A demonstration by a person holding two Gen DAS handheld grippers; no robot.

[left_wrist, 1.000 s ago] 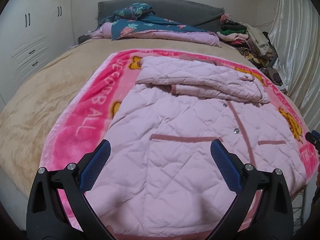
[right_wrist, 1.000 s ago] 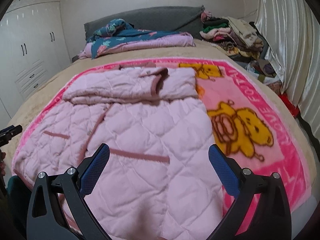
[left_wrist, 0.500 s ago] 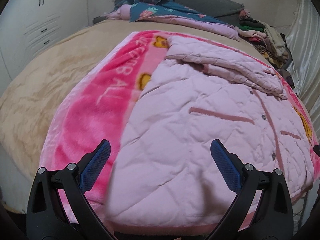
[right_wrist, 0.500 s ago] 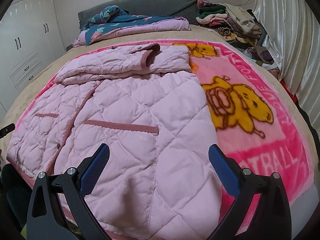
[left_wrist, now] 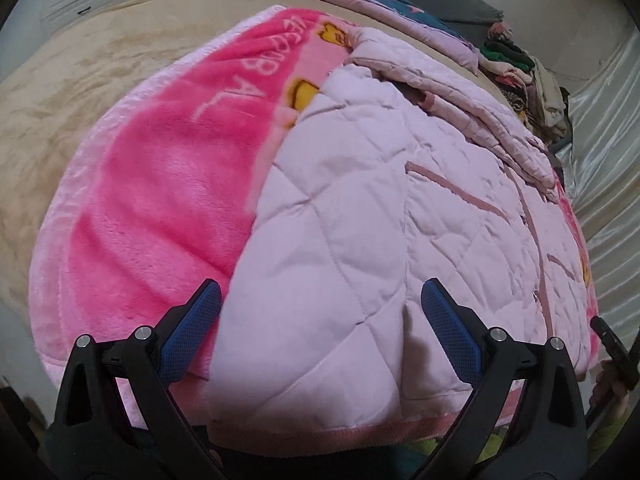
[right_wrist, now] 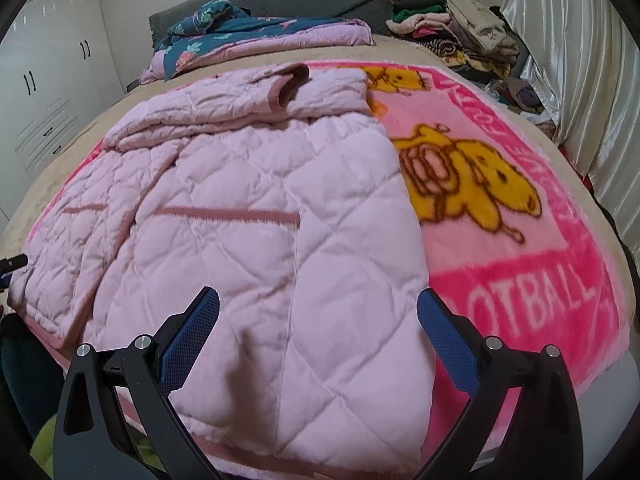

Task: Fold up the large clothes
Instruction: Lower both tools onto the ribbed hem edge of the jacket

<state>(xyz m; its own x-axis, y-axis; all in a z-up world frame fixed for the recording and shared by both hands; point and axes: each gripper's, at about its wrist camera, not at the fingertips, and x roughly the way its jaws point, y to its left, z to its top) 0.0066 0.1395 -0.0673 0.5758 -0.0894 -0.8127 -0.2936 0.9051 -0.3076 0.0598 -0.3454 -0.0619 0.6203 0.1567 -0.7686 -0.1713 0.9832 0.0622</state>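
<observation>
1. The pale pink quilted jacket (left_wrist: 380, 240) lies spread flat on the bright pink blanket (left_wrist: 160, 200), front side up, its hem at the near edge of the bed.
2. Both sleeves are already folded across the top of the jacket, stacked in a bundle by the collar end.
3. The left gripper (left_wrist: 320, 320) hovers low over the jacket's near left hem corner, jaws spread wide and gripping nothing, one blue pad (left_wrist: 188, 332) over the blanket and the other over the quilting.
4. The right gripper (right_wrist: 318, 328) hangs over the near right corner of the hem, also released and wide, its right finger above the jacket's side edge, where the blanket's lettering begins.
5. A yellow bear print (right_wrist: 472, 176) shows on the blanket just beside the jacket.
6. Up by the headboard sits a floral teal quilt (right_wrist: 224, 28), with a pile of clothes (right_wrist: 448, 24) beside it near the curtain (right_wrist: 580, 60).
</observation>
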